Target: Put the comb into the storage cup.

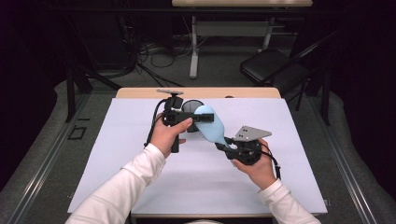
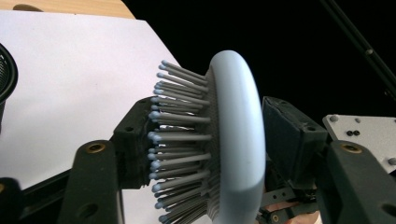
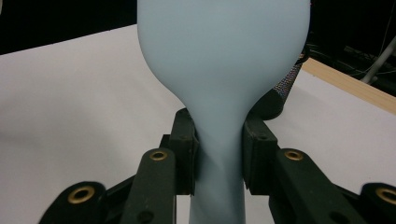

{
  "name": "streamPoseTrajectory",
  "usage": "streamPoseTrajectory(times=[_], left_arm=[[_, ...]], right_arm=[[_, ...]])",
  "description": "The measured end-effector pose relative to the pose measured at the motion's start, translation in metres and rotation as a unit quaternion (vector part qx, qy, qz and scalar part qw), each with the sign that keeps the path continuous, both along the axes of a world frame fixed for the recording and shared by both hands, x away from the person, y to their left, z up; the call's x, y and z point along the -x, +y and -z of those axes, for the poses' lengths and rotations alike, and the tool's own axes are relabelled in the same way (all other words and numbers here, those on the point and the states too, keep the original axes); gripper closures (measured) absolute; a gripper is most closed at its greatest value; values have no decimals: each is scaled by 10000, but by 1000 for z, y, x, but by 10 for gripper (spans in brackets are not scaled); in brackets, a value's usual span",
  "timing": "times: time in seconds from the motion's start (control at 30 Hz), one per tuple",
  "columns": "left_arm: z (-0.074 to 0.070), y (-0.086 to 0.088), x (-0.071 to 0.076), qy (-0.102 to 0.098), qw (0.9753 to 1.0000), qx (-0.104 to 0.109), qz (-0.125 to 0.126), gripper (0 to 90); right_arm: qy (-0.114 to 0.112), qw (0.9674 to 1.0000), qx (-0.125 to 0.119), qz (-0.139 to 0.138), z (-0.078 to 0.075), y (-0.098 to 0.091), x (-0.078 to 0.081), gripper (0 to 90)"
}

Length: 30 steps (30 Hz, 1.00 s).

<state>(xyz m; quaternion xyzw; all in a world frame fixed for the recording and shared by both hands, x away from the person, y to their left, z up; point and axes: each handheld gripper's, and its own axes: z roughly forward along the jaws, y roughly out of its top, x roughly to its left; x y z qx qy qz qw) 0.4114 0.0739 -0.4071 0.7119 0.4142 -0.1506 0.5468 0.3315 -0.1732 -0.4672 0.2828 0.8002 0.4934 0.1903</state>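
A pale blue hairbrush point(image 1: 211, 125) is held above the white table cover between both grippers. My right gripper point(image 1: 223, 145) is shut on its handle; in the right gripper view the two pads point(image 3: 187, 149) squeeze the narrow neck of the hairbrush point(image 3: 224, 56). My left gripper point(image 1: 204, 117) reaches in from the left across the brush head. In the left gripper view one pad point(image 2: 135, 140) meets the grey bristle tips and the other lies against the smooth back of the hairbrush point(image 2: 238, 140), so the jaws are shut on the head.
A black mesh cup point(image 1: 191, 106) stands on the table just behind the brush, near the far wooden edge point(image 1: 140, 92). The white cover point(image 1: 140, 177) spreads across the table. A black folding chair point(image 1: 271, 65) and cables sit on the floor beyond.
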Motion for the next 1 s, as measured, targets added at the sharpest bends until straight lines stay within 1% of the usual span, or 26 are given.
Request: streamPoseTrajectory(times=[0.07, 0.17, 0.3, 0.47, 0.67, 0.87, 1.0], left_arm=[[1, 0, 0, 1, 10000, -9, -22, 409], [2, 1, 0, 64, 9999, 71, -72, 429], [3, 2, -1, 70, 9999, 48, -67, 458], [3, 3, -1, 95, 9999, 36, -32, 464], [3, 3, -1, 118, 9999, 19, -57, 469], [4, 3, -2, 297, 9995, 57, -82, 473], [4, 3, -2, 305, 9995, 32, -93, 475]], right_arm=[[8, 10000, 8, 1, 0, 0, 0, 697], [15, 10000, 11, 11, 1, 0, 0, 697], [13, 10000, 20, 6, 1, 0, 0, 697], [2, 10000, 48, 6, 2, 1, 0, 697], [17, 10000, 50, -1, 3, 1, 0, 697], [36, 10000, 56, -4, 3, 1, -1, 697], [37, 10000, 50, -14, 4, 2, -1, 697]])
